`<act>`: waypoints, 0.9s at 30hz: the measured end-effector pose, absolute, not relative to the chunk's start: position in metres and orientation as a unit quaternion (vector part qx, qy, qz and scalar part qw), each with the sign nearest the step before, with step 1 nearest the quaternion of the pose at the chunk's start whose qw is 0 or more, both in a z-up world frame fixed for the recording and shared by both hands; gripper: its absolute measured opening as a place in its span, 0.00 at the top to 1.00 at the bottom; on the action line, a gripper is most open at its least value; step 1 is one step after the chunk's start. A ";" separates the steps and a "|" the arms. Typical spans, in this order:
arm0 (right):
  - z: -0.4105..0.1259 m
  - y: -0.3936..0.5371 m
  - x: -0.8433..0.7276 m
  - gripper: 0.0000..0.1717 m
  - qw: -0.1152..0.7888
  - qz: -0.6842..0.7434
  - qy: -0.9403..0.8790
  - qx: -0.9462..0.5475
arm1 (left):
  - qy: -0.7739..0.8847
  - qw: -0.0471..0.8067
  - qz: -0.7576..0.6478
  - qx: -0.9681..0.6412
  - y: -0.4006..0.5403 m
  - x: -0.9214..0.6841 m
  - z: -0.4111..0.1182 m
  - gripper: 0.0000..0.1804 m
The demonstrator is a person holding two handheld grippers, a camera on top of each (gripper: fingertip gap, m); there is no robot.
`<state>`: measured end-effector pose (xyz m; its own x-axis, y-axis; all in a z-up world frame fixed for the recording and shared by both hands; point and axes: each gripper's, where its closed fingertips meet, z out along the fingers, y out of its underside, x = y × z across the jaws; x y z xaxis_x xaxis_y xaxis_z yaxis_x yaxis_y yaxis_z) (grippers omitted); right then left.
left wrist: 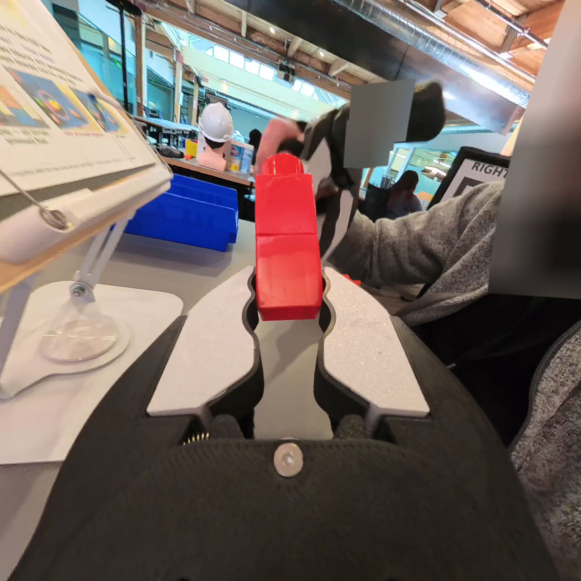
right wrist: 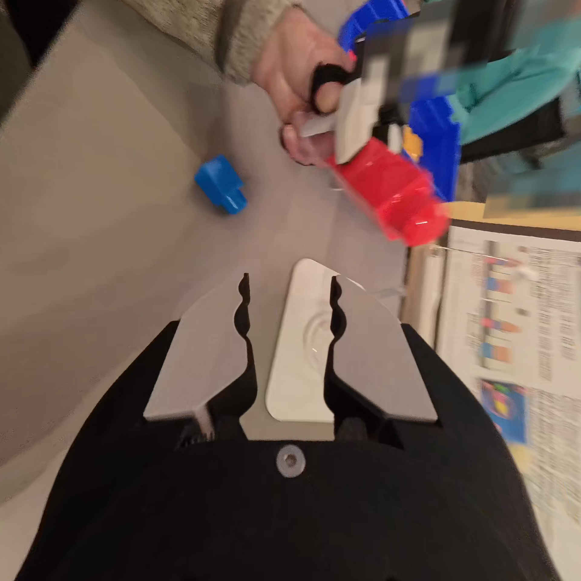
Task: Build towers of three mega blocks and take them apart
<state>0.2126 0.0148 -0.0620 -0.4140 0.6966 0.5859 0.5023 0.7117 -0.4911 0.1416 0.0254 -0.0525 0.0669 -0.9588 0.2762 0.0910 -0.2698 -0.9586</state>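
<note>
The left gripper (left wrist: pixel 289 283) clamped a red stack of two mega blocks (left wrist: pixel 286 239), its pale fingers (left wrist: pixel 220 314) pressed against the two sides of the lower block. In the left wrist view the stack's long axis ran straight away from the gripper, lifted clear of the grey table (left wrist: pixel 176 270), with the single round stud at the far end pointing up and away toward the room beyond. The seam between the two blocks lay just past the fingertips.

The right gripper (right wrist: pixel 289 283) stood open with nothing between its jaws — only the table and the white base of a document stand (right wrist: pixel 301 345) showed through the gap. From this view the red stack (right wrist: pixel 386 191) appeared blurred, tilted, held aloft near the stand's printed sheet (right wrist: pixel 503 314), its stud end aimed down toward that sheet, with a hand (right wrist: pixel 295 72) gripping the left tool's handle.

A single blue block (right wrist: pixel 220 185) lay on its side in the table's open middle, stud pointing toward the right gripper, well apart from the red stack. A blue bin (left wrist: pixel 188 213) sat toward the table's far edge.
</note>
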 end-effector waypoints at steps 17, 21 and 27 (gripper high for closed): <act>-0.203 -0.028 0.106 0.63 0.209 0.303 -0.887 -0.280 | 0.355 0.521 -0.545 -0.552 0.031 0.101 -0.030 0.80; -0.214 -0.036 0.101 0.64 0.159 0.310 -0.897 -0.272 | 0.355 0.525 -0.542 -0.551 0.030 0.098 -0.027 0.80; -0.222 -0.048 0.105 0.76 0.136 0.322 -0.898 -0.267 | 0.353 0.531 -0.542 -0.547 0.029 0.095 -0.024 0.80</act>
<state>0.1049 -0.0476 -0.2223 -0.8207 0.5668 0.0730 0.3914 0.6505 -0.6509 0.0947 0.0289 -0.0236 0.1620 -0.9623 0.2183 0.1888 -0.1869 -0.9641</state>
